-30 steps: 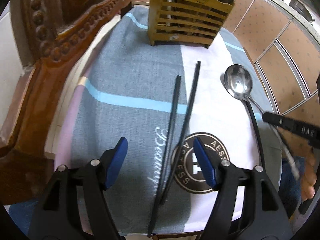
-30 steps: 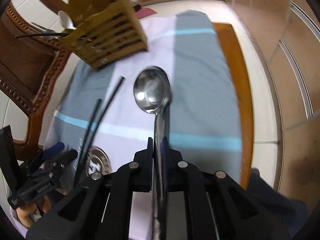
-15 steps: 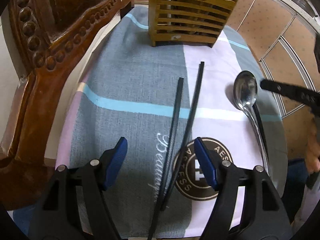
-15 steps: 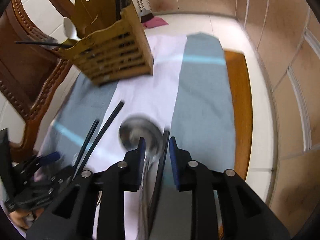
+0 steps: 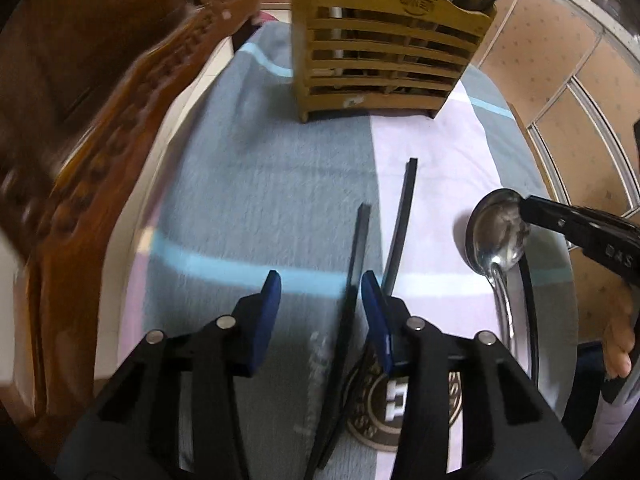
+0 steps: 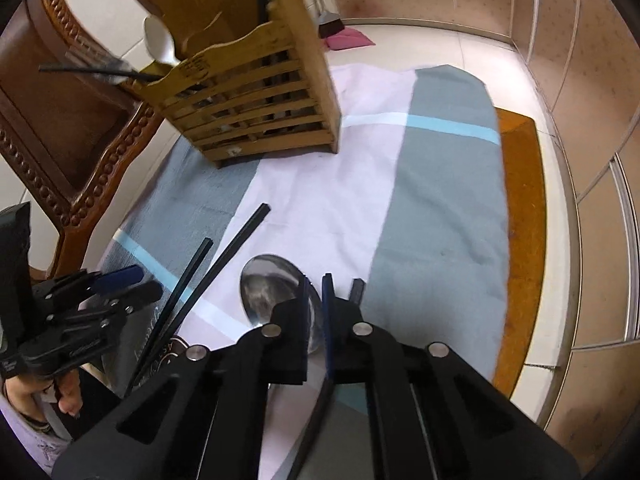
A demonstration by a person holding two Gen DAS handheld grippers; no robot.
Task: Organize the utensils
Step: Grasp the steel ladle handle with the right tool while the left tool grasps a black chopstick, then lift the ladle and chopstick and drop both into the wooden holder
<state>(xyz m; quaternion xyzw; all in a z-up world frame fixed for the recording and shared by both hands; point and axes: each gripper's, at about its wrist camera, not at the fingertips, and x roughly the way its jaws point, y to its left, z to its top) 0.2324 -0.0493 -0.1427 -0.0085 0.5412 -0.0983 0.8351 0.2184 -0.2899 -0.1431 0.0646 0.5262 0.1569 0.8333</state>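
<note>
Task partly done: slatted wooden utensil caddy point(image 5: 390, 46) at back of tabletop already holds some utensils. Left gripper point(image 5: 320, 286), fingers spread, straddles one of two black chopsticks point(image 5: 402, 224) lying on the cloth. Right gripper point(image 6: 314, 286), fingers narrowly apart, hovers over the steel spoon point(image 6: 266, 292), not gripping; all three remain loose.

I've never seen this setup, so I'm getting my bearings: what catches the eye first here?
The slatted wooden utensil holder stands at the far end of the striped cloth, black sticks poking from its top. Nearer, two black chopsticks lie side by side, the left gripper open over them. Right of them lies a shiny metal spoon, the right gripper over its bowl.
</note>
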